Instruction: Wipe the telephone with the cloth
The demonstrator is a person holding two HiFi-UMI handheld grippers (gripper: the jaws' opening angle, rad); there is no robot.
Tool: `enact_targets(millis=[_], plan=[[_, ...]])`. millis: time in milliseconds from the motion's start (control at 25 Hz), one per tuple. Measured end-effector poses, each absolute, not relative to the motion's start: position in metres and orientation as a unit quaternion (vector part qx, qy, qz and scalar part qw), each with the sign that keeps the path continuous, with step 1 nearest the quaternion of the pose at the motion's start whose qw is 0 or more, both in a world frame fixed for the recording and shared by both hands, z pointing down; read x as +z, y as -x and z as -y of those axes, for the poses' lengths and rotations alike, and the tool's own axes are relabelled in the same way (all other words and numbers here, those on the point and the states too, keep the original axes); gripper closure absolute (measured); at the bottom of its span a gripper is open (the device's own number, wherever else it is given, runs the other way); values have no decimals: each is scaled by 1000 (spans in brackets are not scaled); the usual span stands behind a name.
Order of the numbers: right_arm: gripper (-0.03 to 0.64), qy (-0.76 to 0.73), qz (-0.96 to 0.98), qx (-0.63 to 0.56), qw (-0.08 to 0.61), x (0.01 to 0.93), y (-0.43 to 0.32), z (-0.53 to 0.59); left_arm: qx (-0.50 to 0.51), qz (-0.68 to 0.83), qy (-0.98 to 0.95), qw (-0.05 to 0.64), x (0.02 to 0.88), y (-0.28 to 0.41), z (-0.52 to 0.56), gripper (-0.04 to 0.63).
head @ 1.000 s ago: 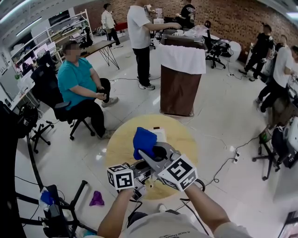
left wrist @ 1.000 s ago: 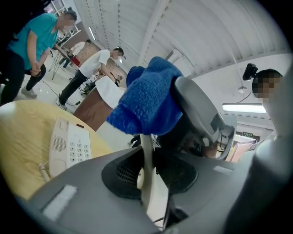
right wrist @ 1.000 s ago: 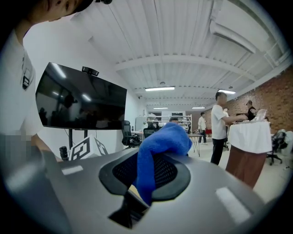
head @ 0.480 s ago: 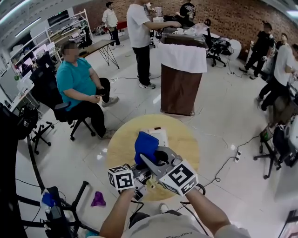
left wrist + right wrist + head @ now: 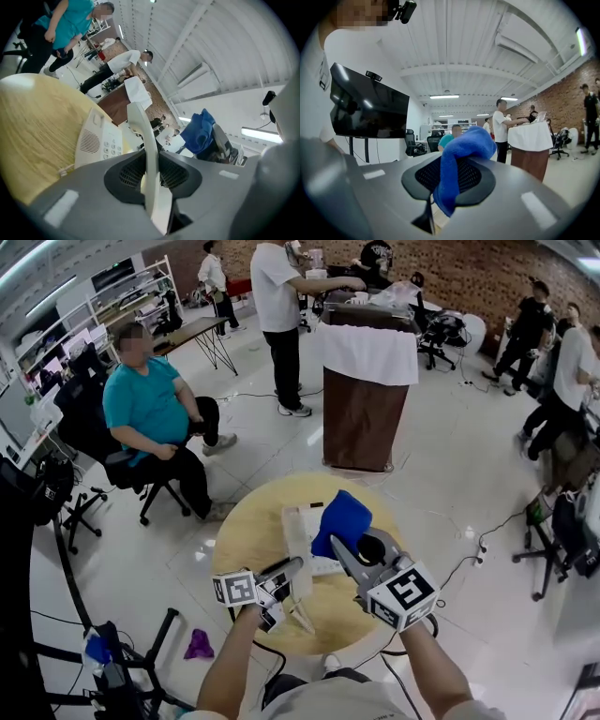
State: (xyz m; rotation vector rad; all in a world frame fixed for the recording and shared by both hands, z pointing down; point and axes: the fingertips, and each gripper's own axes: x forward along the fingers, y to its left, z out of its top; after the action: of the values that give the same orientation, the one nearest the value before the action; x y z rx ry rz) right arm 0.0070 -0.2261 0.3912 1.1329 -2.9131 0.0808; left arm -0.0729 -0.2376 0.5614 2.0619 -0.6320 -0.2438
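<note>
Telephone handset (image 5: 149,154), clear of its white base (image 5: 101,140); its long axis runs out along the left claw (image 5: 292,566), which is clamped on its middle. We see the blue cloth (image 5: 342,519) pinched in the right claw (image 5: 339,542) just beside it, above the round wooden desk (image 5: 248,531). Glossy pale floor (image 5: 450,474), brick wall (image 5: 469,277).

Bright, even light from ceiling tubes (image 5: 444,96). Shadows weak, soft glare on the white floor (image 5: 192,554) at lower left of head view. All views fisheye: dark corners, lines bowed at edges. Left claw (image 5: 151,174) and right claw (image 5: 443,180) close-up, out of focus; backgrounds sharp.
</note>
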Motion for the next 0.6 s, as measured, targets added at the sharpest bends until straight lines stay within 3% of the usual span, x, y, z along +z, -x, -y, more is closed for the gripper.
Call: enact_targets(millis=[600], plan=[[552,-373,919,112,58,469,-39,241,-98,259,-804,526,642,90,295,512]])
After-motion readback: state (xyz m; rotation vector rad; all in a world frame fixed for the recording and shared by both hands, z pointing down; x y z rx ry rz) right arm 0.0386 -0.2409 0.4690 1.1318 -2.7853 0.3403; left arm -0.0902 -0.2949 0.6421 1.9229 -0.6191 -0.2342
